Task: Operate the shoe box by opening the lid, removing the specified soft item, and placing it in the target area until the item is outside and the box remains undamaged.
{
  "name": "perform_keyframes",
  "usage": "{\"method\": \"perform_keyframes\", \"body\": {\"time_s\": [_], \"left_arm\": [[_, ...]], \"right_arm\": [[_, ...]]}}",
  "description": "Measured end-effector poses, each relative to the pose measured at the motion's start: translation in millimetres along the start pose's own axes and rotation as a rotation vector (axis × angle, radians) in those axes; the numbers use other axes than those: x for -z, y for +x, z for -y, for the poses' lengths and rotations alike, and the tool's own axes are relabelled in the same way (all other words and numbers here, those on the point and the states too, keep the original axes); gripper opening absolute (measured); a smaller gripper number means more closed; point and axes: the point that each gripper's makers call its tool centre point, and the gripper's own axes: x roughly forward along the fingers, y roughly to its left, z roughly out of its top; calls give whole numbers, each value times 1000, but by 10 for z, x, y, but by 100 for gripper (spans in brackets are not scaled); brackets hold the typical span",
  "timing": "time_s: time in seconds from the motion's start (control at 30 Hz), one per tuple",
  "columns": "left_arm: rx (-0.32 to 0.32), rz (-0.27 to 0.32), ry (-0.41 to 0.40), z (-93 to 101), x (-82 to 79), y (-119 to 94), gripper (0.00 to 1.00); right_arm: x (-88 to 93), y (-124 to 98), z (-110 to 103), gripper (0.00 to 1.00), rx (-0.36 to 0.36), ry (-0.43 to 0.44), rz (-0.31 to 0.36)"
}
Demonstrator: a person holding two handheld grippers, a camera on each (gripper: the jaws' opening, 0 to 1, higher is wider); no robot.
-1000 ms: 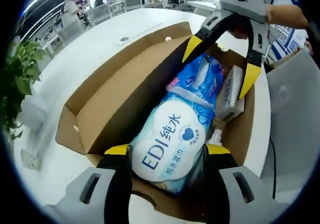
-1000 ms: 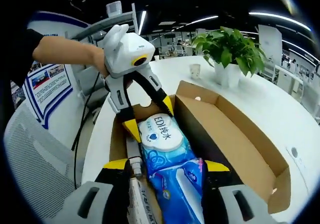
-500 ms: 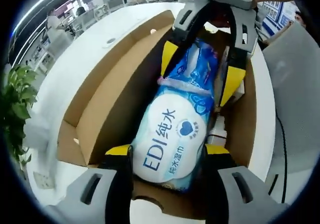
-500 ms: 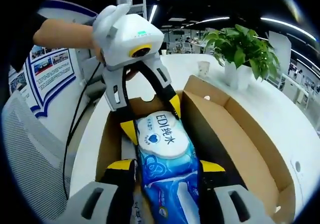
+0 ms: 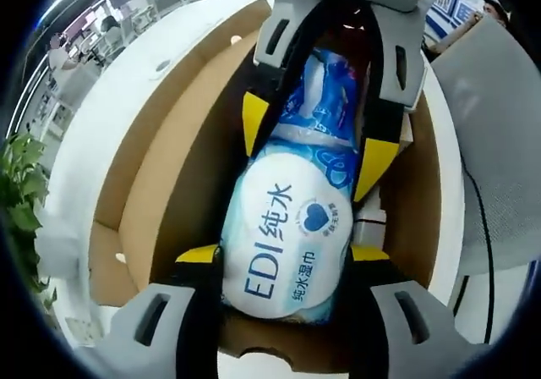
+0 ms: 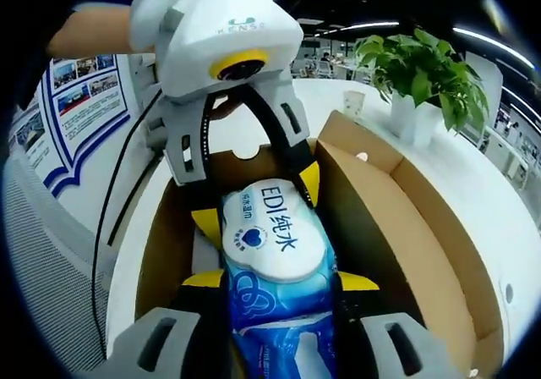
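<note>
box (image 5: 169,125): brown, lid open, on a white table (image 5: 101,117). In the right gripper view the lid flap (image 6: 397,227) stands at 3 o'clock.
pack (image 5: 292,235): soft, blue and white, with "EDI" on its round end. It lies inside the box, along its length. The pack (image 6: 275,252) is between the two grippers.
left gripper (image 5: 283,256): at 6 o'clock in its own view. Its yellow tips press both sides of the white end, so the jaws hold the pack. In the right gripper view it (image 6: 254,201) comes in from 12 o'clock.
right gripper (image 6: 275,282): at 6 o'clock in its own view. Its jaws hug the blue end of the pack. In the left gripper view it (image 5: 313,142) comes down from 12 o'clock.
small box (image 5: 369,225): white, in the box beside the pack, at 3 o'clock.
plant (image 6: 423,74): green, on the table at 1 o'clock, well apart from the box.
cup (image 6: 354,102): white, near the plant.
</note>
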Motion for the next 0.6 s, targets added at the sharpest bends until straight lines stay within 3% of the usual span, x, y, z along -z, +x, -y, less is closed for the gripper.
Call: {"method": "perform_keyframes", "body": {"time_s": [0.23,0.6], "left_arm": [[-26,48,31,36,-32,-30,53],[-8,79,16,33,-51,-18,50]], "right_arm": [[3,38,-11,47,0,-41,7],[15,137,34,46,-10,-50,-14]]}}
